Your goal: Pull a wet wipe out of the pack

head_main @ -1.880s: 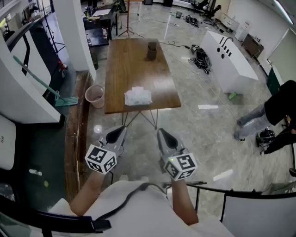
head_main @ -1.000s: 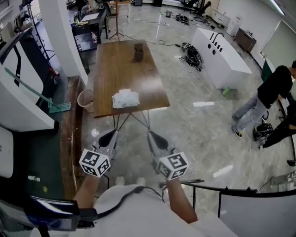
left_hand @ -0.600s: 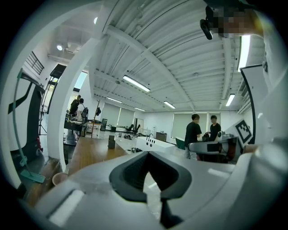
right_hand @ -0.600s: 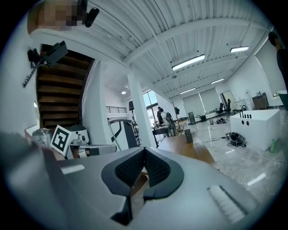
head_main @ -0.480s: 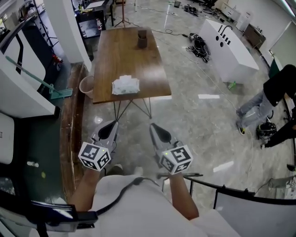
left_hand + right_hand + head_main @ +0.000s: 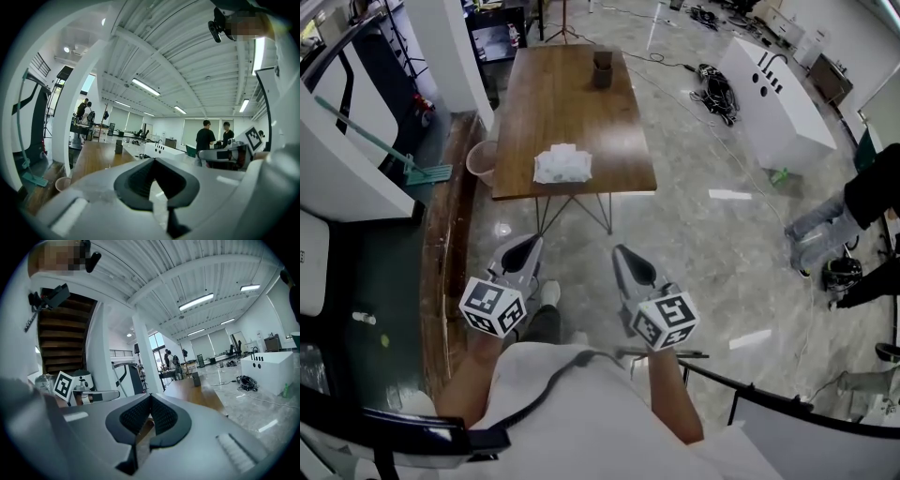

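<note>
The white wet wipe pack lies near the front edge of the long wooden table, well ahead of me across the floor. My left gripper and right gripper are held side by side low in the head view, over the grey floor and short of the table. Both point toward the table, and nothing is between their jaws. In the left gripper view the left gripper has its jaws together, and the table lies beyond it. The right gripper is likewise shut, with the table ahead of it.
A dark cup stands at the table's far end. A pink bin sits on the floor by the table's left side, with a green mop beyond it. A white cabinet, cables and a person are on the right. A black railing runs beside me.
The head view has swung a little and the table sits slightly differently in it. Both grippers stay shut and side by side. The person on the right has moved partly out of the picture.
</note>
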{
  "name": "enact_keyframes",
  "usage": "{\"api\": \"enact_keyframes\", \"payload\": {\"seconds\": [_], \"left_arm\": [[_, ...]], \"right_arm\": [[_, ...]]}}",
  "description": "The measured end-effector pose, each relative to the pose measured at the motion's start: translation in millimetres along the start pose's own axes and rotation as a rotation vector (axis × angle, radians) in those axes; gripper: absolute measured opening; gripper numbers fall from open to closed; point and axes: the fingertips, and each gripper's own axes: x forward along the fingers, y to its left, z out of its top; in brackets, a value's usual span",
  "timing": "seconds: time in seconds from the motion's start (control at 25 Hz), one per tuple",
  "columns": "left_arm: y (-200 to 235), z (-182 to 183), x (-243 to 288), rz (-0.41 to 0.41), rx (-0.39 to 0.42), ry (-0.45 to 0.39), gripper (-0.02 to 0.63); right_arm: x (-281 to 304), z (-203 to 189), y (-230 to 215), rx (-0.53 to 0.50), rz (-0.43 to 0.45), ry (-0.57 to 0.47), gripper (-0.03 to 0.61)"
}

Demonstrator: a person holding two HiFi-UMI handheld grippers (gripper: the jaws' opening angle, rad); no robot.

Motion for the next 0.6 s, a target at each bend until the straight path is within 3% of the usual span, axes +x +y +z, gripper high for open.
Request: {"api": "enact_keyframes", "payload": {"seconds": [0.36, 0.6], "left_arm": [[45, 10, 55, -0.042, 0.002, 0.008, 0.003], [93, 30, 100, -0.056, -0.026, 0.012, 0.002]], "right_arm": [[61, 9, -34, 0.017, -0.027, 0.005, 0.008], [127, 34, -47, -0.027, -0.009, 0.010, 0.008]]}}
